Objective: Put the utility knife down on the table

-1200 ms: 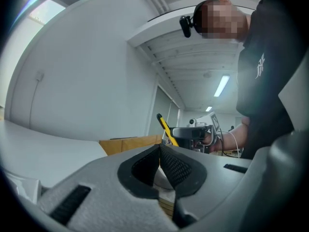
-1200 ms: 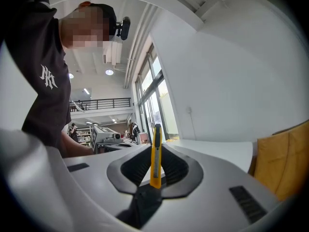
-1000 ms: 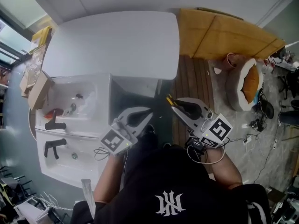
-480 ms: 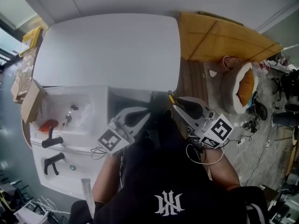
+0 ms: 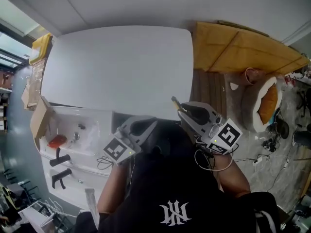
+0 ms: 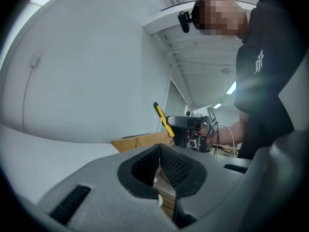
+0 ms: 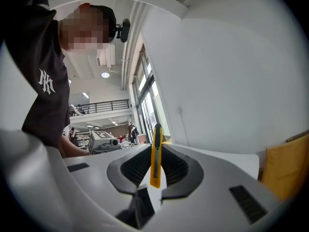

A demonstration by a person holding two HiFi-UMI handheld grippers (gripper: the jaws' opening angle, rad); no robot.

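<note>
A yellow utility knife (image 7: 155, 154) stands upright between the jaws of my right gripper (image 7: 155, 151), which is shut on it. In the head view the right gripper (image 5: 181, 109) hangs just off the near right corner of the white table (image 5: 121, 67), with the knife (image 5: 175, 103) poking out toward the table edge. My left gripper (image 5: 154, 123) is held beside it, below the table's near edge, its jaws shut on nothing. From the left gripper view the left gripper (image 6: 159, 149) has its pads meeting, and beyond it the knife (image 6: 163, 118) shows in the right gripper (image 6: 188, 129).
A white sink unit (image 5: 73, 149) with black taps stands at the left, a cardboard box (image 5: 39, 120) by it. Tan boards (image 5: 243, 52) lie right of the table, a round pet bed (image 5: 265, 103) and cables farther right on the floor.
Both grippers have come closer to the table's near edge as the person stepped forward. The knife stays clamped in the right gripper; the left stays shut.
</note>
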